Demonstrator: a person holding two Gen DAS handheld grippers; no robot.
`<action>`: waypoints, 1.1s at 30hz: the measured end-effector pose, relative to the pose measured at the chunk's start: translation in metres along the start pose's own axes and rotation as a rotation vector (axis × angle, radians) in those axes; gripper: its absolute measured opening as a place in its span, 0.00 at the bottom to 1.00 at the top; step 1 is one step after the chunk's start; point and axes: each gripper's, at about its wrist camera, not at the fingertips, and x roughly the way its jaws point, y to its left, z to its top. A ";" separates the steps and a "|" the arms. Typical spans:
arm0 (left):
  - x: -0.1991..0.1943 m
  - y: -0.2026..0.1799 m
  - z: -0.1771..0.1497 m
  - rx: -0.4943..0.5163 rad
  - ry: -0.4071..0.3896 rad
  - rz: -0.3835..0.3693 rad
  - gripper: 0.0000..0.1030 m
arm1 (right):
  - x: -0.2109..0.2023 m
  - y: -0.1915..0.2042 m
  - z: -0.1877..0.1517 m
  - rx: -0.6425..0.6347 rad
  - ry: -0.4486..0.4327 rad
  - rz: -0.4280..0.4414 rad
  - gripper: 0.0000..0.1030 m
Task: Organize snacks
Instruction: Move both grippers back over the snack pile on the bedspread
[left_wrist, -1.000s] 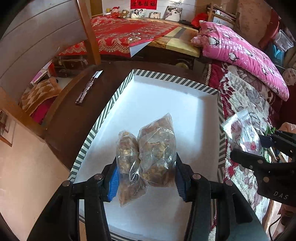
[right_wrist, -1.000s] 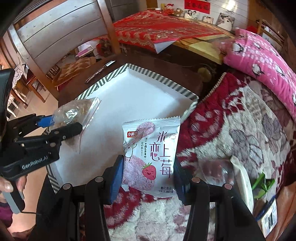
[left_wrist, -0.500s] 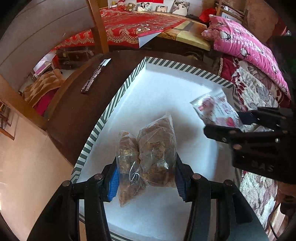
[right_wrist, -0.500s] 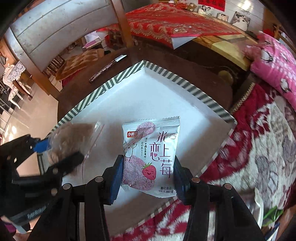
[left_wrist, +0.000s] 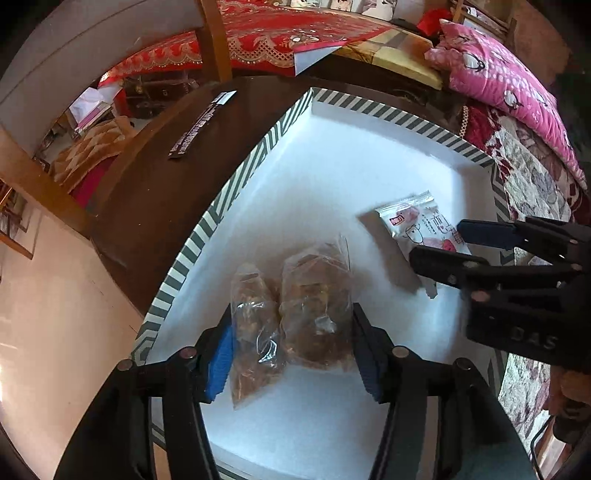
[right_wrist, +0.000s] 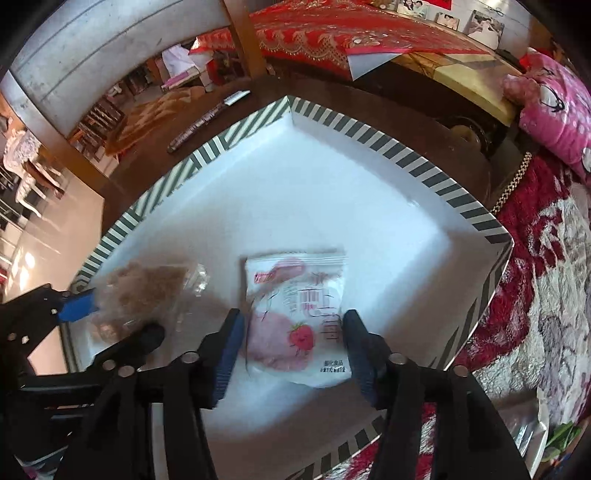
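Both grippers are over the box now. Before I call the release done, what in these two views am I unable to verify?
- Strawberry packet: right wrist view is motion-blurred, print unreadable; contact with the right gripper pads unclear. In the left wrist view its fingers cover the packet's near end.
- Two clear bags: the plastic hides whether the left gripper, whose jaws have just been opening, has let go.
- Striped box: near rim hidden behind gripper bodies in both views.

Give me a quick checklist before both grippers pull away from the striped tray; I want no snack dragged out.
1. Clear bags of brown snacks inside the striped tray: ok.
2. Strawberry snack packet inside tray: ok.
3. Left gripper pads off the bags; jaws just opening: cannot tell.
4. Right gripper pads off the packet; jaws just opening: ok.
5. Packet lying flat on the floor: cannot tell.
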 end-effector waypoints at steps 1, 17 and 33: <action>-0.002 0.000 0.000 -0.005 -0.003 0.003 0.62 | -0.004 0.000 0.000 0.002 -0.007 -0.001 0.64; -0.058 -0.045 0.002 0.059 -0.120 -0.057 0.78 | -0.096 -0.048 -0.066 0.147 -0.144 -0.013 0.68; -0.047 -0.158 0.000 0.261 -0.067 -0.253 0.79 | -0.158 -0.138 -0.182 0.358 -0.163 -0.155 0.71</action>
